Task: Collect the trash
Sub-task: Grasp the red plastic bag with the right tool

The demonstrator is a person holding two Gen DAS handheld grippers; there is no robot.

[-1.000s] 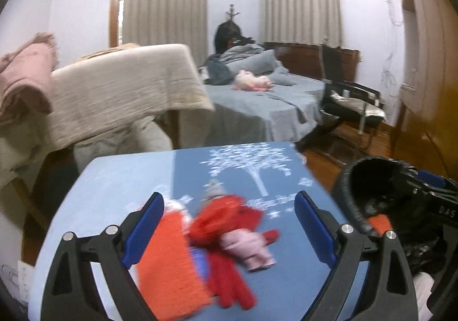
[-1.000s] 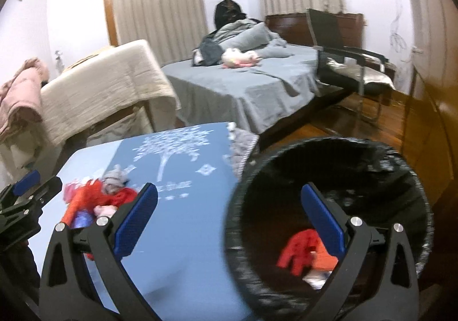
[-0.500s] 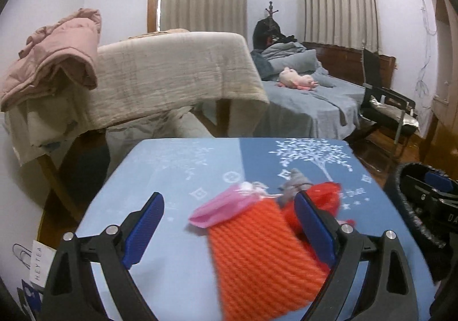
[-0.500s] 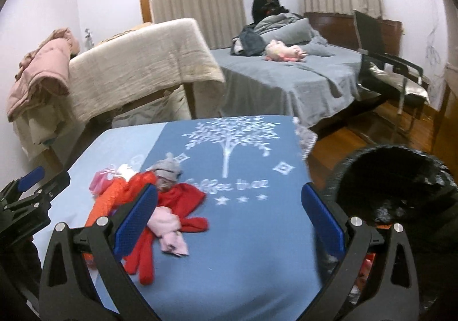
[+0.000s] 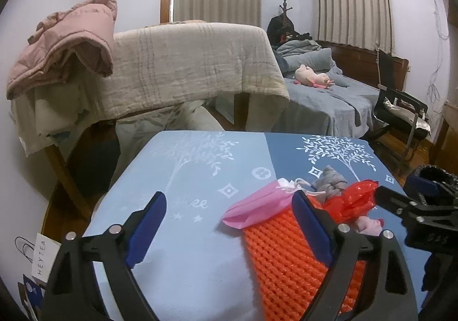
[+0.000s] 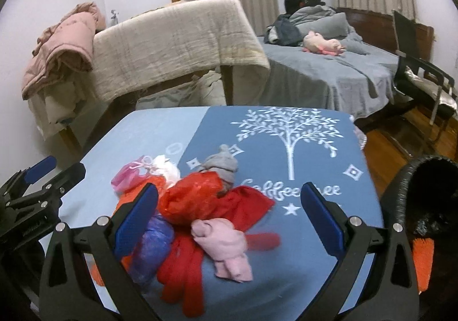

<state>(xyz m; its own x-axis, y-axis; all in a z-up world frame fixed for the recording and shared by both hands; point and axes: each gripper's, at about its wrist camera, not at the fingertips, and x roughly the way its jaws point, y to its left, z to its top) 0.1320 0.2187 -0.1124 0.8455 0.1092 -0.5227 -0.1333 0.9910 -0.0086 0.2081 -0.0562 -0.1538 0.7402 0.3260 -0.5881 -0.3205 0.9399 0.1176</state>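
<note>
A heap of trash lies on the blue tablecloth: a red plastic bag, a pink sock, a purple bag, a grey cloth, a pink pouch and red cloth. My right gripper is open above the heap, empty. My left gripper is open and empty; an orange net and the pink pouch lie by its right finger. The black-lined bin stands at the table's right edge.
A beige-covered table with a pink jacket stands behind. A grey bed and a black chair are at the back right. A paper bag sits at the left on the floor.
Both grippers swung left, away from the bin and over the table. The right gripper now hangs over the heap; the left one sits left of it.
</note>
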